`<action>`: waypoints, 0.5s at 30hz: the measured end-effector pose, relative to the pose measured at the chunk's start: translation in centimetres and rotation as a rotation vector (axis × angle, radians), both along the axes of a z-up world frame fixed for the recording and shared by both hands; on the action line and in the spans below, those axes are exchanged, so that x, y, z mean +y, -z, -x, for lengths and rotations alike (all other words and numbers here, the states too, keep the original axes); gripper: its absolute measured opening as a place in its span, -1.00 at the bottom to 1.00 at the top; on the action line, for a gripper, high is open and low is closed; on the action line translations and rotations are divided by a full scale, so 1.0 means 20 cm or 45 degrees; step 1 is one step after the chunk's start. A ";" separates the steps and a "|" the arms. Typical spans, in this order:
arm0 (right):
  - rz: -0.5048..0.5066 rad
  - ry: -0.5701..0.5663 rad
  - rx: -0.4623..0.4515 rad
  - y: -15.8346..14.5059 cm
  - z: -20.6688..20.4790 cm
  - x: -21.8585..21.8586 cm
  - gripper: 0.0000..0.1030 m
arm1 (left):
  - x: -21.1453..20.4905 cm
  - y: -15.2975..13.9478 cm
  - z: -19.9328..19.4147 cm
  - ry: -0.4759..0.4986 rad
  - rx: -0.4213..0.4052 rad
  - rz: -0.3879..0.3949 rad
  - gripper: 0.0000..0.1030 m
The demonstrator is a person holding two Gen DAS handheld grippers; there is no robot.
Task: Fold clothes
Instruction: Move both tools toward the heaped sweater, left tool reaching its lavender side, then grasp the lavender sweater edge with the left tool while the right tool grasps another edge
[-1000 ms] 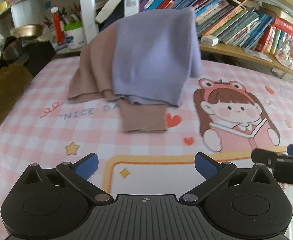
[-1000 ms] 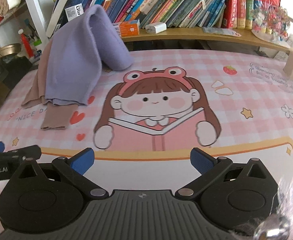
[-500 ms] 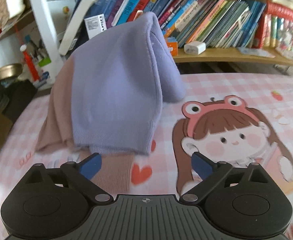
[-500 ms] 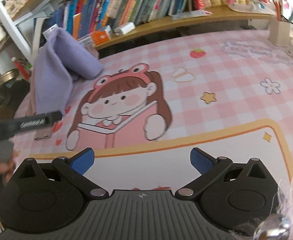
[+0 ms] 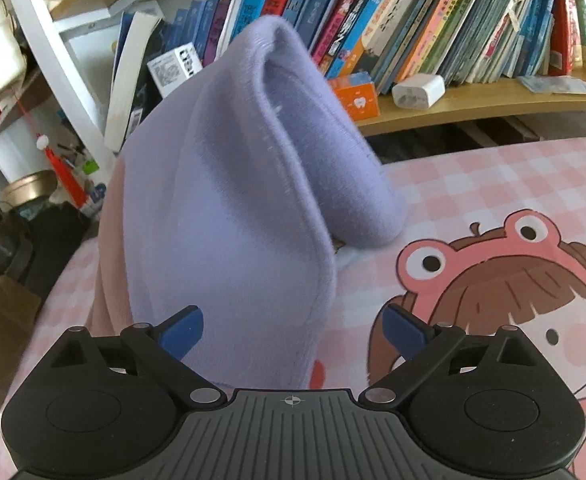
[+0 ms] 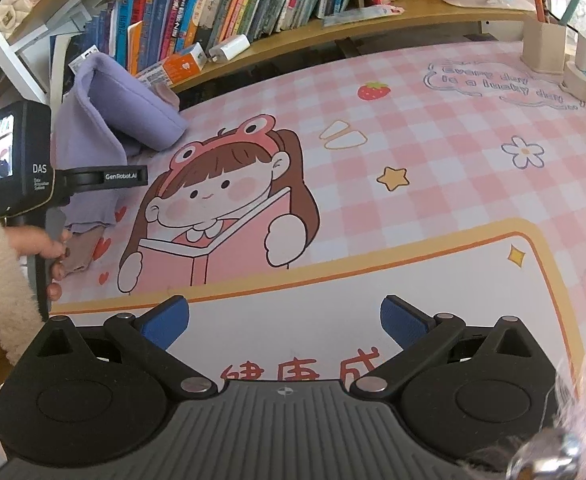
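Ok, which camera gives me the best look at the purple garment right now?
Left wrist view: the purple garment fills the middle of the frame, draped in a peak just ahead of the open left tongs. The right wrist view shows it small at the far left, partly hidden behind the left handheld unit.

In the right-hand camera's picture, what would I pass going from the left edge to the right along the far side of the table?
Purple garment → orange box → white charger → strawberry print → pen holder.
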State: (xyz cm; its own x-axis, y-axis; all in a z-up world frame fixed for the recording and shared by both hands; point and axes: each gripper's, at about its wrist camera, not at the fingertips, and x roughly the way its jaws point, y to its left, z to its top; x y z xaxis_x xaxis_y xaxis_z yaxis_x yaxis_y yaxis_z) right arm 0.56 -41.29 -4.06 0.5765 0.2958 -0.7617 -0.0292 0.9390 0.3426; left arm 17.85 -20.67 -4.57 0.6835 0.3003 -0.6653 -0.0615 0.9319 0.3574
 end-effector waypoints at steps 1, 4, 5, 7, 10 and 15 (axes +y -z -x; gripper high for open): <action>0.000 0.001 0.002 0.00 0.00 0.00 1.00 | -0.01 0.00 0.00 -0.002 -0.005 -0.010 0.90; 0.002 0.004 0.006 0.00 0.00 -0.01 1.00 | -0.02 0.02 -0.02 -0.016 -0.005 -0.039 0.90; 0.004 0.006 0.006 0.00 0.00 -0.01 1.00 | -0.02 0.03 -0.03 -0.021 -0.005 -0.049 0.90; 0.008 0.009 0.008 0.00 0.00 -0.02 1.00 | -0.03 0.04 -0.04 -0.030 -0.006 -0.068 0.90; 0.015 0.014 0.011 0.01 0.00 -0.03 1.00 | -0.03 0.06 -0.06 -0.044 -0.007 -0.097 0.90; 0.025 0.022 0.016 0.01 0.00 -0.05 1.00 | -0.03 0.08 -0.06 -0.070 -0.020 -0.127 0.37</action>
State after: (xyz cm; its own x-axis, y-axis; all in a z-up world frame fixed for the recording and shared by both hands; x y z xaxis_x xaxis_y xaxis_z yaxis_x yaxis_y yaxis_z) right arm 0.56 -42.20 -4.18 0.5719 0.2708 -0.7744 -0.0091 0.9460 0.3241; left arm 19.15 -21.29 -6.19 0.6742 0.4018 -0.6197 -0.1182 0.8870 0.4465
